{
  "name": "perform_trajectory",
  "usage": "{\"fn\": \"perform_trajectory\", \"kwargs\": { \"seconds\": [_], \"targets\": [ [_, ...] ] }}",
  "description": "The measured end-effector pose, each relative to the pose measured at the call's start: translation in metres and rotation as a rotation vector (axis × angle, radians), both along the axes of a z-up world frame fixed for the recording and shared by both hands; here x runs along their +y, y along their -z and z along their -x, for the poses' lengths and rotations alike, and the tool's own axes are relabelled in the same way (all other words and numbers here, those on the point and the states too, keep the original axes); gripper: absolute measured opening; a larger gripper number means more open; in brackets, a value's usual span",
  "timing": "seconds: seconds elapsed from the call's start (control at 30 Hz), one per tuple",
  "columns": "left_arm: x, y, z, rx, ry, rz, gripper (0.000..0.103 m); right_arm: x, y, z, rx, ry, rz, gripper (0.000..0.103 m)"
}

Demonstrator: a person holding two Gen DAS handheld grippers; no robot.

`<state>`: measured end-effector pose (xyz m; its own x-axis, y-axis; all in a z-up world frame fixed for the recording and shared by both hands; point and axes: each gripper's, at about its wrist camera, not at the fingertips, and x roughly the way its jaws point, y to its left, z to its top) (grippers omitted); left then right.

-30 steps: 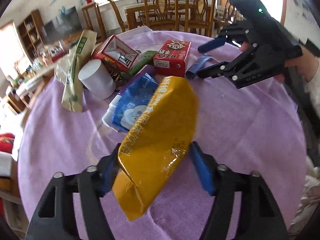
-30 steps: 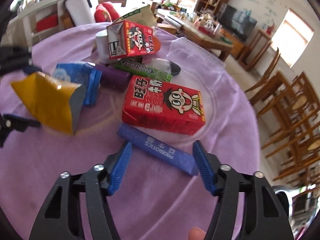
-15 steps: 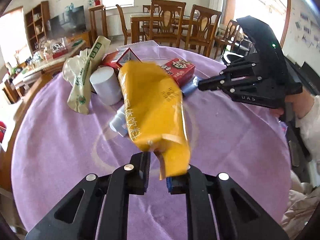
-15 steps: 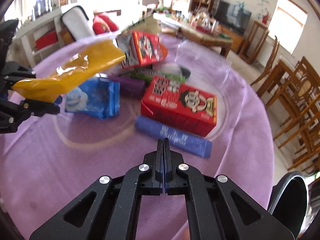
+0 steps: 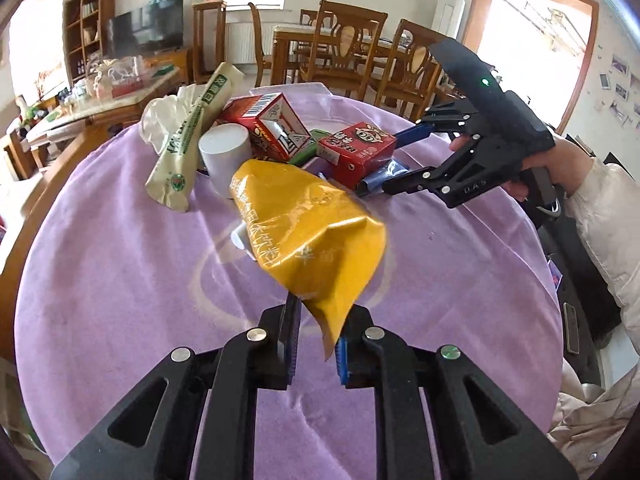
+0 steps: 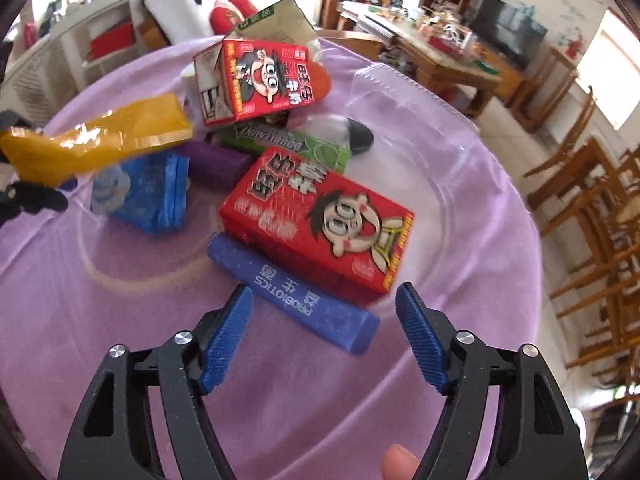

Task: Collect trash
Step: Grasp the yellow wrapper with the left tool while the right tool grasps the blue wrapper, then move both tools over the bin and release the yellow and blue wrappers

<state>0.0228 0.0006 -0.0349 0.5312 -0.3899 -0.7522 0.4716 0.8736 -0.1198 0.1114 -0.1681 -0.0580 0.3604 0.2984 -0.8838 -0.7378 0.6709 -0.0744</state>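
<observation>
I see the round table (image 5: 100,280) under its purple cloth first, with the trash heaped toward its far half. No bin or bag to collect into shows in either view, so I cannot say where the trash will go. The only container-like thing is a clear plastic lid (image 6: 400,96) lying past the heap at one o'clock in the right view; I cannot tell if anything is in it.

My right gripper (image 6: 324,340) has its jaws spread wide and holds nothing. The blue stick pack (image 6: 292,284) lies just ahead of it at twelve o'clock, flat on the cloth. Its long axis runs from ten o'clock to four o'clock, slantwise across the gap between the fingers. I judge that is what the next move depends on: the gripper would need to turn so the pads close across the narrow width. The right hand is much the nearer one to it.

The red box (image 6: 320,216) touches the stick along its far side, so a careless close could catch the box too. A second red carton (image 6: 256,76) stands tilted farther back at eleven o'clock.

My left gripper (image 5: 314,344) is pinched on the lower corner of the yellow bag (image 5: 308,232), which stands lifted off the table and hides the blue wrapper (image 6: 148,196) beneath it.
</observation>
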Motion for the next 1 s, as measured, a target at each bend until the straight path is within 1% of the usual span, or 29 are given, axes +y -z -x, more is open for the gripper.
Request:
{"fn": "perform_trajectory", "kwargs": {
  "seconds": [0.03,0.07,0.1,0.13,0.17,0.2,0.23,0.27,0.3,0.37,0.47,0.53,0.57,0.6,0.63,0.7,0.77,0.87,1.0],
  "targets": [
    [0.0,-0.001,0.0,0.011,0.002,0.003,0.036,-0.002,0.001,-0.005,0.04,-0.001,-0.033,0.065],
    [0.002,-0.002,-0.002,0.015,0.004,0.005,0.061,-0.004,0.001,-0.008,0.067,0.0,-0.06,0.059],
    [0.003,-0.004,0.0,0.005,-0.002,0.003,0.073,-0.004,0.0,-0.006,0.059,-0.012,-0.065,0.056],
    [0.004,-0.006,0.005,-0.01,-0.006,0.002,0.084,-0.003,-0.001,-0.003,0.061,-0.024,-0.072,0.042],
    [0.005,-0.008,0.008,-0.022,-0.002,0.007,0.084,-0.003,-0.002,0.001,0.058,-0.03,-0.076,0.031],
    [0.008,-0.011,0.01,-0.024,0.003,0.023,0.084,-0.002,-0.002,0.007,0.045,-0.028,-0.071,0.027],
    [0.009,-0.012,0.01,-0.023,-0.006,0.032,0.087,0.0,-0.003,0.012,0.034,-0.024,-0.068,0.021],
    [0.012,-0.013,0.007,-0.021,-0.037,0.028,0.092,0.001,-0.003,0.017,0.025,-0.018,-0.067,0.017],
    [0.014,-0.013,0.004,-0.018,-0.052,0.025,0.093,0.002,-0.003,0.022,0.019,-0.007,-0.072,0.013],
    [0.015,-0.01,-0.008,0.005,-0.068,0.033,0.093,0.006,-0.004,0.03,-0.001,0.018,-0.077,0.011],
    [0.015,0.0,-0.029,0.059,-0.104,0.042,0.093,0.004,-0.005,0.043,-0.008,0.079,-0.132,0.011],
    [0.022,0.005,-0.038,0.083,-0.103,0.102,0.091,0.001,-0.004,0.05,-0.009,0.12,-0.18,0.011],
    [0.024,0.007,-0.041,0.093,-0.1,0.14,0.076,-0.002,-0.005,0.055,-0.006,0.132,-0.202,0.011],
    [0.027,0.011,-0.045,0.11,-0.112,0.162,0.064,-0.005,-0.005,0.059,-0.003,0.14,-0.222,0.011],
    [0.029,0.013,-0.048,0.118,-0.119,0.165,0.053,-0.008,-0.006,0.066,0.0,0.15,-0.251,0.011],
    [0.034,0.015,-0.047,0.115,-0.131,0.199,0.05,-0.008,-0.01,0.077,0.003,0.176,-0.294,0.011],
    [0.038,0.011,-0.044,0.095,-0.145,0.214,0.045,-0.014,-0.011,0.085,0.011,0.196,-0.341,0.011],
    [0.039,0.002,-0.028,0.04,-0.154,0.219,0.045,-0.025,-0.015,0.1,0.022,0.233,-0.423,0.011],
    [0.02,-0.018,-0.006,-0.02,-0.109,0.216,0.045,-0.049,-0.022,0.117,0.006,0.277,-0.516,0.011]
  ]
}}
